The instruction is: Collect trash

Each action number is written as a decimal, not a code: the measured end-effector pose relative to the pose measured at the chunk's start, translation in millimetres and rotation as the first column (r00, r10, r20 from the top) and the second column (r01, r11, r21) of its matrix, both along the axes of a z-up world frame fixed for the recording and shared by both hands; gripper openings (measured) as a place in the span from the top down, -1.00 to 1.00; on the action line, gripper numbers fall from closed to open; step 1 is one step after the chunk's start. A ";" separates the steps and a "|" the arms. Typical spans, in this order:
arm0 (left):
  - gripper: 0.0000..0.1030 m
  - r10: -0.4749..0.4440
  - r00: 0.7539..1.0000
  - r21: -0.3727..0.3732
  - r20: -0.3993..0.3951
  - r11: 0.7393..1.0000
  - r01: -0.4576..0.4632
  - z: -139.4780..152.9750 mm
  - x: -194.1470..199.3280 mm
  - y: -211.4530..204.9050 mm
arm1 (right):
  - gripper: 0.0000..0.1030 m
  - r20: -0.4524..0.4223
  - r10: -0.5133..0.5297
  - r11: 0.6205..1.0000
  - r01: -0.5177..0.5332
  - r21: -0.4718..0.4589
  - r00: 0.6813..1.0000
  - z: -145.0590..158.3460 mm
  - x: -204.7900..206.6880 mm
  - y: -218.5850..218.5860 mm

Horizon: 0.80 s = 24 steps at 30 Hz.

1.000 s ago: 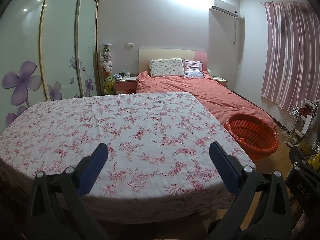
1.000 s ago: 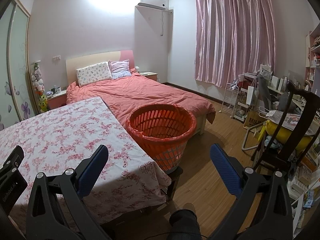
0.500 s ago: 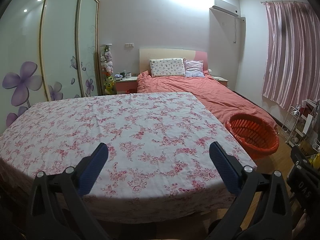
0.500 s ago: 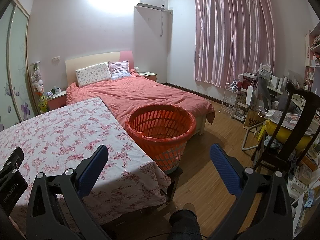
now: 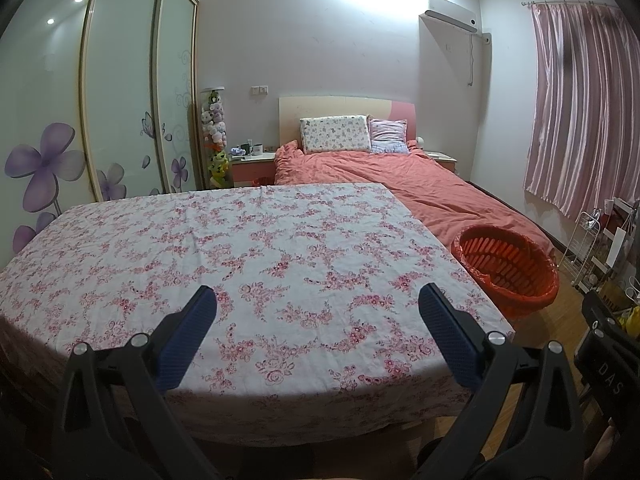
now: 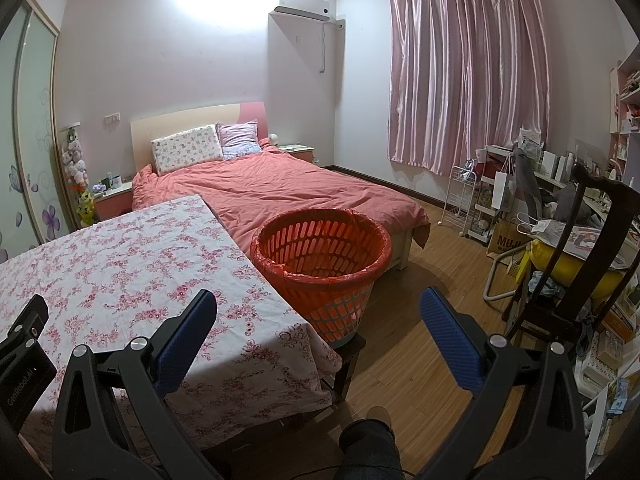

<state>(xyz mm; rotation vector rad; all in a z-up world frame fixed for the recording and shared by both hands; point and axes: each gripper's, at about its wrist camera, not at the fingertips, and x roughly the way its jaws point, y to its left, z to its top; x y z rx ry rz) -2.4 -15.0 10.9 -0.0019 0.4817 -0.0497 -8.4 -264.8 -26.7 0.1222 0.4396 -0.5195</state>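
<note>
An orange slatted trash basket (image 6: 320,264) lined with a red bag stands on a low stool at the right end of the table; it also shows in the left wrist view (image 5: 508,272). I see no trash on the floral tablecloth (image 5: 240,256). My left gripper (image 5: 316,308) is open and empty above the table's near edge. My right gripper (image 6: 318,310) is open and empty, held in front of the basket, between the table's corner (image 6: 304,336) and the wooden floor.
A bed (image 6: 288,188) with a salmon quilt lies behind the table and basket. A dark wooden chair (image 6: 568,264) and cluttered shelves (image 6: 500,196) stand at the right. A wardrobe (image 5: 120,100) with flower doors lines the left wall. My knee (image 6: 368,448) is below.
The left wrist view has drifted slightly, so the basket sits a little farther right and lower. Both grippers stay open.
</note>
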 end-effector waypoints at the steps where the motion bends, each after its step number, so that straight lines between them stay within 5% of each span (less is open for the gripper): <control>1: -0.92 0.000 1.000 0.000 -0.001 1.000 0.000 -0.4 -0.2 0.9 | -0.95 0.000 0.000 1.000 0.000 0.000 1.000 0.2 -0.2 0.0; 24: -0.92 0.000 1.000 0.002 -0.005 1.000 0.000 -1.5 -0.9 2.4 | -0.95 0.001 0.000 1.000 0.000 0.001 1.000 0.2 -0.5 -1.3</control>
